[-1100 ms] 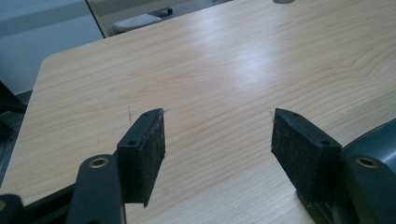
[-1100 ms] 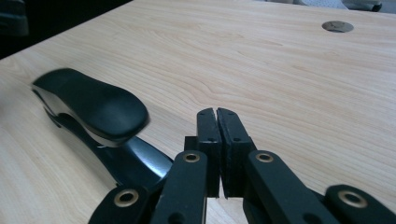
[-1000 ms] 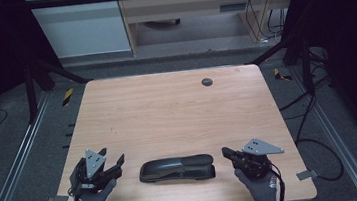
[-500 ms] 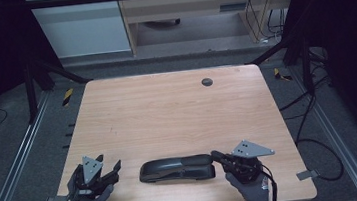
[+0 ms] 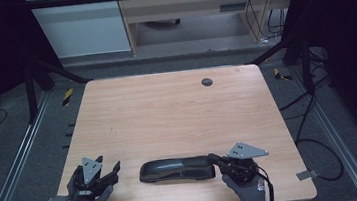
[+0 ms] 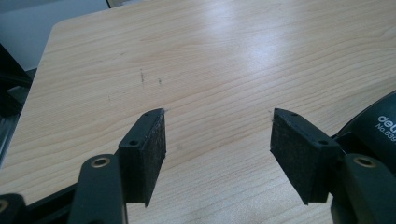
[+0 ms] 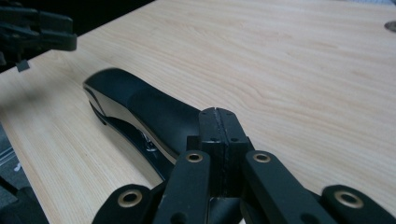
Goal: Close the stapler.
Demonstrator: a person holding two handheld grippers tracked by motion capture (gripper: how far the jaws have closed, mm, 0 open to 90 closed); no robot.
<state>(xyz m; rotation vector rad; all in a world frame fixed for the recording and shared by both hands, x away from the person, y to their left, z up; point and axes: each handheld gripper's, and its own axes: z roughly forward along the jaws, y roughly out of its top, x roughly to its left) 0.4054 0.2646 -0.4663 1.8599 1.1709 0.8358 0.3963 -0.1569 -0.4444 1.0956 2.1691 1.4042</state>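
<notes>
Right claw (image 5: 216,158), jaws pressed together on nothing, sits at the right end of the long black plastic stapler (image 5: 177,169), which lies left-to-right near the wooden table's (image 5: 177,110) near edge; left claw (image 5: 114,168), jaws apart, waits farther off, left of it.

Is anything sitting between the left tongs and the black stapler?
Nothing visible. Bare table lies between the open left tongs and the near end of the stapler; the shut right tongs are at its far end.
</notes>
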